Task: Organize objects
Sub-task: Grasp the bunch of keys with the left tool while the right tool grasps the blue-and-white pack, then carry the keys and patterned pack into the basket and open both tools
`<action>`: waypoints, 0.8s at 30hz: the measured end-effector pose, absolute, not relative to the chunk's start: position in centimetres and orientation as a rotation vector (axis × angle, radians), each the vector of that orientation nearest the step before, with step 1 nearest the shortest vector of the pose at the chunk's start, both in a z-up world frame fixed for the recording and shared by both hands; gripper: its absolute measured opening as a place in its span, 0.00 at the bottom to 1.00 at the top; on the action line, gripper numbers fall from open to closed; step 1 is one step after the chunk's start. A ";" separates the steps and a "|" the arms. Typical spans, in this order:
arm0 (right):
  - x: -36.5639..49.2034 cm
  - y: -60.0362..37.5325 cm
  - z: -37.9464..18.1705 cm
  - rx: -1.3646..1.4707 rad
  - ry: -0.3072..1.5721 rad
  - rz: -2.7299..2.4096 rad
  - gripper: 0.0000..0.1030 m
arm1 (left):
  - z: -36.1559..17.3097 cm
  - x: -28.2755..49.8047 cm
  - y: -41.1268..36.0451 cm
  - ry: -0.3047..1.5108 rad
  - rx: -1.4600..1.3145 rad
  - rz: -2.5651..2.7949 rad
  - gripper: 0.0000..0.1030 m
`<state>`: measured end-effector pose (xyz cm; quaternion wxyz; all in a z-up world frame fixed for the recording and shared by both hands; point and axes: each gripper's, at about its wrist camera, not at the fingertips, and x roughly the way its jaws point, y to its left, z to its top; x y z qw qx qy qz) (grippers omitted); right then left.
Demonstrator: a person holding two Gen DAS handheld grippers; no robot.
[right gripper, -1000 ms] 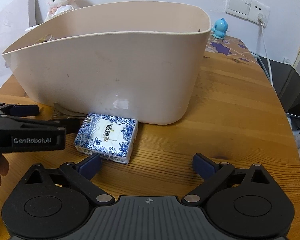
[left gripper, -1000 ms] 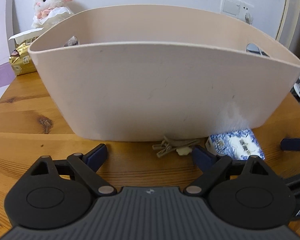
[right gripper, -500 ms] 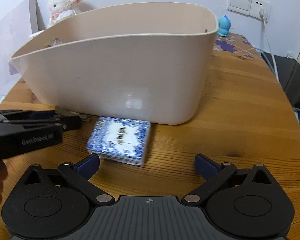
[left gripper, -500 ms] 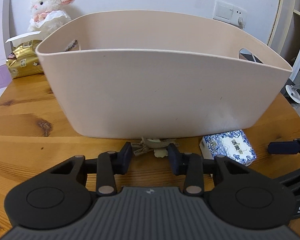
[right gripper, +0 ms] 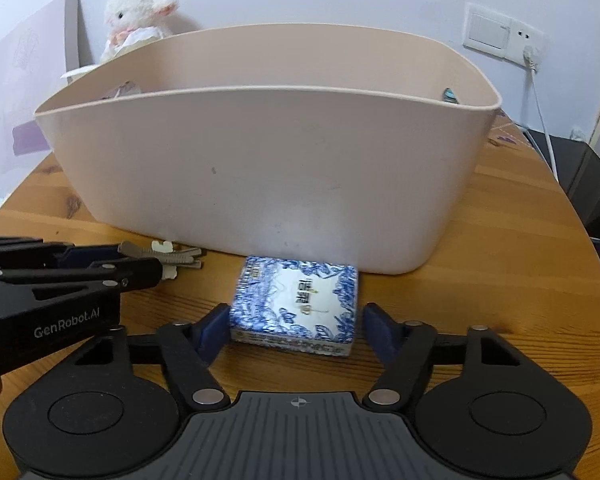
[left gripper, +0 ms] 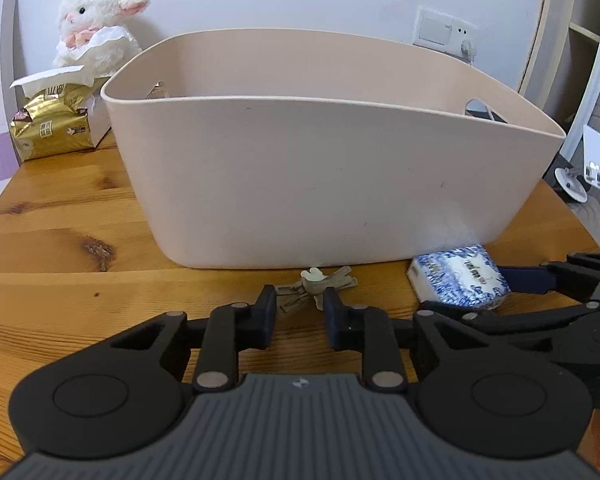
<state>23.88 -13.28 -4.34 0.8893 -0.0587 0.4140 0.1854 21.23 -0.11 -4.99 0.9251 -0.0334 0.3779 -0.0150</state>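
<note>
Fingers of the left gripper [left gripper: 299, 307] stand narrowed to a small gap, their tips at either side of the near end of a bundle of beige clips [left gripper: 319, 285] on the wooden table [left gripper: 60, 216]; whether the pads actually press it cannot be told. Seen from the right wrist, the same clips [right gripper: 172, 258] jut out past the left gripper's tips, lying flat just in front of the tub. The bundle is a cluster of slim khaki-grey pieces fanned together, with a small cream, flower-like piece on top.

The right gripper [right gripper: 296, 326] has its fingers spread, one on each side of a tissue pack [right gripper: 298, 304], apparently not yet touching its sides. The pack is a flat block wrapped in white with blue floral print and dark lettering at its middle; it lies on the table right against the foot of the beige tub [right gripper: 260, 168].

That tub is a large oval plastic bin with a cut-out handle at each end. Its inside floor is hidden by the near wall, so any contents cannot be seen.

Behind it on the left sit a gold tissue bag [left gripper: 52, 128] and a white plush lamb [left gripper: 96, 24].
</note>
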 end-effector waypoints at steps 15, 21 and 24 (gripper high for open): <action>23.0 -14.6 -4.1 -0.117 0.866 0.417 0.60 | -4.4 20.0 -0.6 0.742 -0.067 -0.063 0.20; 22.3 -15.5 -3.7 -0.104 0.857 0.416 0.60 | -4.5 19.1 -0.3 0.712 -0.052 -0.037 0.19; 21.9 -16.0 -3.5 -0.098 0.853 0.420 0.60 | -3.9 18.6 0.0 0.696 -0.056 -0.041 0.19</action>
